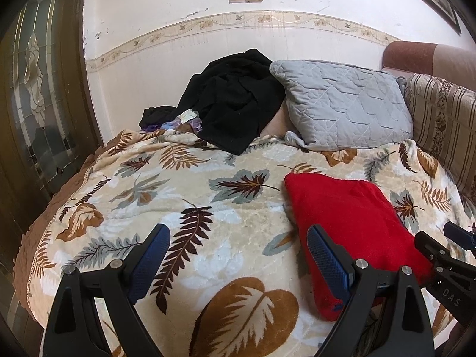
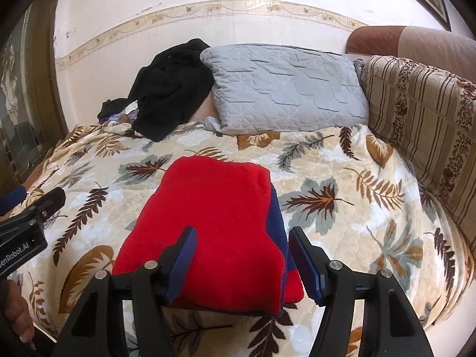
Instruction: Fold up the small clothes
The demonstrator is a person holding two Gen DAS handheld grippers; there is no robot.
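Garment: red knit [image 2: 214,223] with a navy band along its right edge, lying as a compact folded rectangle on the bed [image 1: 208,223], near the front edge.
Fold state: edges look squared and layers stacked, so I judge the folding of this piece done or nearly so.
Left claw [image 1: 238,255]: wide, holding nothing, over bare blanket just left of the garment (probably parked clear so it does not drag the fabric).
Right claw [image 2: 241,255]: wide, holding nothing; its jaws straddle the near right part of the garment from above, contact unclear.
Placement: flat on the open middle of the bed, well apart from the clutter, which keeps the fold neat.
Behind: black clothes [image 1: 235,98] heaped against the wall beside a grey pillow [image 1: 345,104], possibly next in line.
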